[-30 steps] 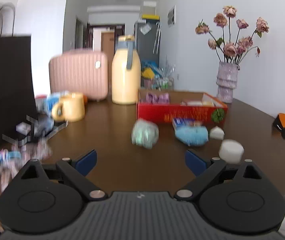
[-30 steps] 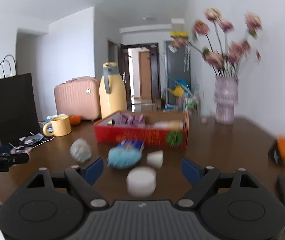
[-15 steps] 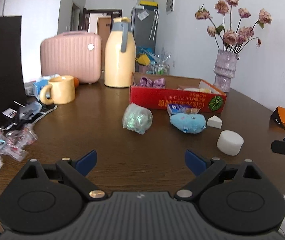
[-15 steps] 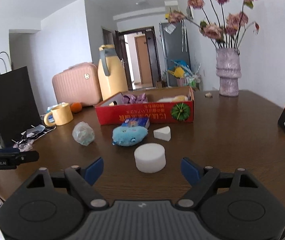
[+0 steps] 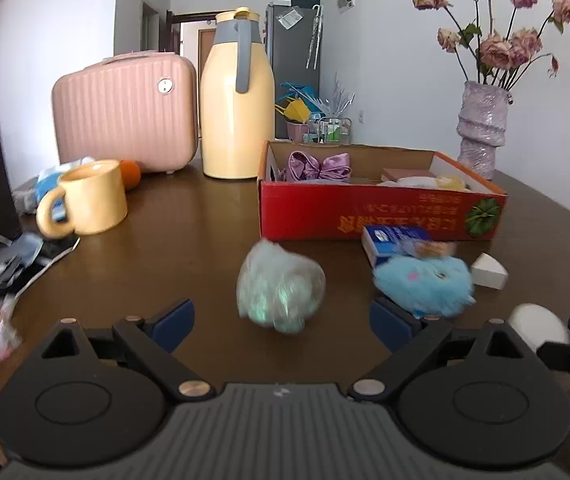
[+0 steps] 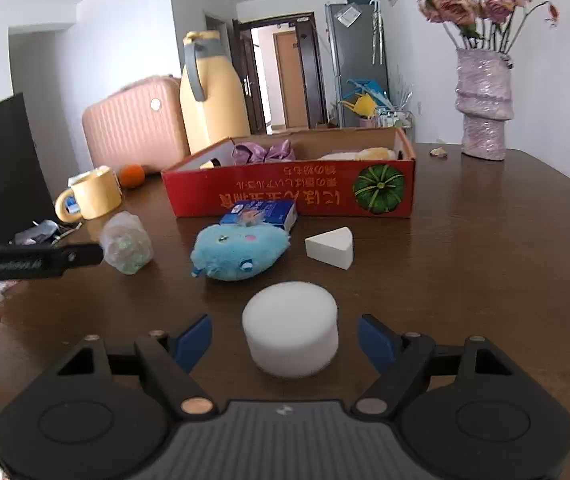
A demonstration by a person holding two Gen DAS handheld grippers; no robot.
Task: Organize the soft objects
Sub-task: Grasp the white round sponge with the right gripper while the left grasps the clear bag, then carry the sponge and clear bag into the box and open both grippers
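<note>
Right wrist view: my right tool (image 6: 285, 340) is wide, jaws closing around the white sponge (image 6: 291, 330) on the near desk (image 6: 485, 248), not touching. Looks light, squashy; pinch its sides gently.

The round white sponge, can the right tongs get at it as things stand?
Probably yes. The white sponge sits on the table right between the right tongs, whose jaws are closing with gaps on both sides. Nothing lies in the way; the blue plush toy is farther off.
</note>
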